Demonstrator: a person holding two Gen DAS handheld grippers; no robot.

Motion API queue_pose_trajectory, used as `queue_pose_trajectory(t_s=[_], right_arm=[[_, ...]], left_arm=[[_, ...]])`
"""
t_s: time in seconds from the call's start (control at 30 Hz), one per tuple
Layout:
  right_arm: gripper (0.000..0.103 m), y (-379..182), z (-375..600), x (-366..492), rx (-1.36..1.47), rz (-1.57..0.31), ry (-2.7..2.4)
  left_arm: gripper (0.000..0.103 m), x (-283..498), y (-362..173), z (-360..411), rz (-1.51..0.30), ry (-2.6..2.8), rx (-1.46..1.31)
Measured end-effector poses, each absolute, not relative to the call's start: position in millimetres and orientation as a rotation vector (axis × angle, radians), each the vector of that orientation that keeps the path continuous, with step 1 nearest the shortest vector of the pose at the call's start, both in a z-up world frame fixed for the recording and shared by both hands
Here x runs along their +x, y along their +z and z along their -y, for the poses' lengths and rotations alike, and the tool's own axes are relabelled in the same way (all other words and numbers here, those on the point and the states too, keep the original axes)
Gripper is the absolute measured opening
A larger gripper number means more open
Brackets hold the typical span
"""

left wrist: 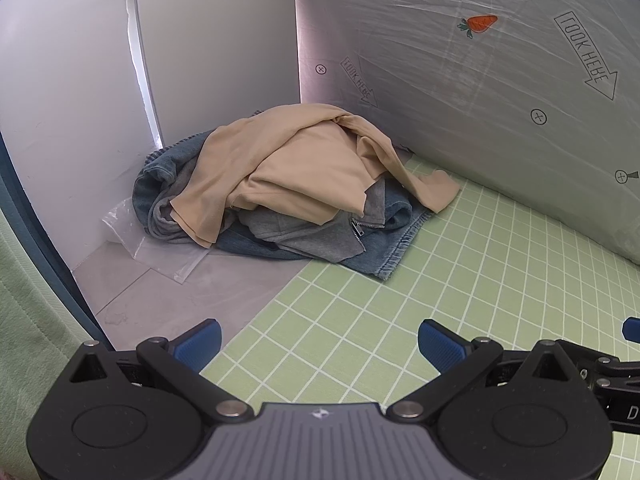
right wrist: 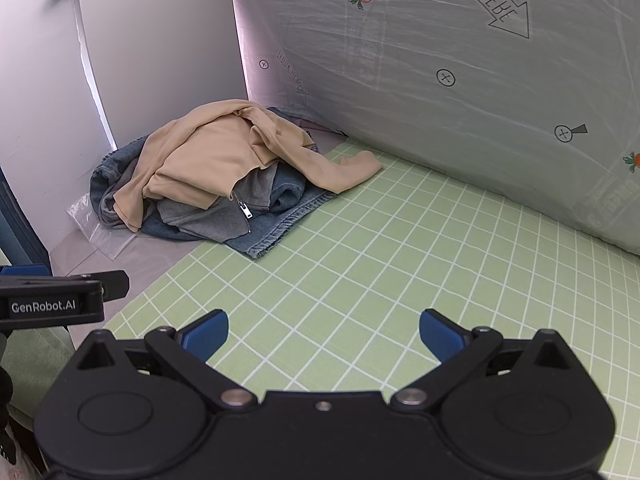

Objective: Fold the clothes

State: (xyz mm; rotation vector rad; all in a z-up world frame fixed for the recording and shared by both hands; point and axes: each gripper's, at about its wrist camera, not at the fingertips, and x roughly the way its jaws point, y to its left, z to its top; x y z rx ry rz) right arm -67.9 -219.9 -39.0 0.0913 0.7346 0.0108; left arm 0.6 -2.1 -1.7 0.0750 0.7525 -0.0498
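A pile of clothes lies in the far left corner: a beige top on a grey zip garment and a blue denim piece. My left gripper is open, well short of the pile, with nothing between its blue pads. My right gripper is open too, over the green checked mat, nothing in it. The left gripper's side shows at the left edge of the right wrist view.
A clear plastic bag lies under the pile's left side on the grey surface. White panels close off the back left. A printed pale cloth slopes up along the right. The mat stretches right and forward.
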Motion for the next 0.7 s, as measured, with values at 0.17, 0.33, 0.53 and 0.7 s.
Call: queue_pose_trajectory(t_s=[0.17,0.33,0.53,0.7], right_arm=[[0.103,-40.0,219.3,-66.7,0.092,-0.732,0.009],[0.103,-40.9,219.2,-67.1,0.093,-0.730,0.009],[0.103,-40.0,219.6,-66.3,0.093,-0.732,0.010],[0.103,-40.0,220.0,-66.0,0.093,-0.732,0.010]], left_arm=[[0.103,-0.4,-2.0,1.8,-0.754,-0.050,0.073],[0.103,-0.3,-1.7,1.5,-0.755,-0.053,0.074],[0.103,0.4,-1.5,1.4,-0.756,-0.055,0.074],[0.103,0.7,-1.5,1.2,-0.757,-0.056,0.075]])
